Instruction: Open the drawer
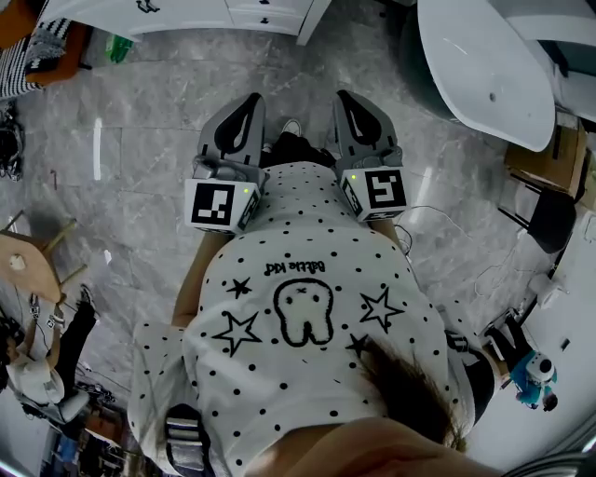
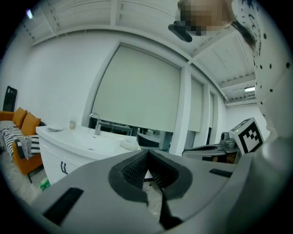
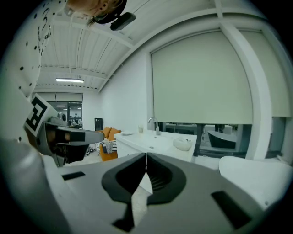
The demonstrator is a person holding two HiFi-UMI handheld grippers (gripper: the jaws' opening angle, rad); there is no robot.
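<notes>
At chest height in the head view, the left tool [image 1: 249,101] and the right tool [image 1: 348,97] are held side by side and close together, just in front of the person's spotted shirt [image 1: 298,307]. Both point away from the body. Each carries a marker cube at its rear.

Left tool [image 2: 147,153]: its own view shows the ribbed pads pressed together at the tips, with nothing between them. Closed, empty.

Right tool [image 3: 146,157]: its own view shows the pads meeting along a thin seam, with nothing between them. Closed, empty.

Task item: the drawer fronts [image 1: 268,13] sit in the face of a white cabinet [image 1: 186,20] at the top edge of the head view. An open stretch of grey marble floor [image 1: 140,121] separates them from both tools. Neither tool touches the cabinet. As far as this view shows, no front stands out from its neighbours.

Left gripper view: the cabinet [image 2: 57,160] lies ahead and to the left, with dark handles on its front. Its white counter [image 2: 87,139] carries a tap [image 2: 95,123].

Surroundings: a white bathtub [image 1: 484,65] stands at the upper right of the head view. An orange sofa [image 2: 23,123] is beyond the cabinet in the left gripper view.
</notes>
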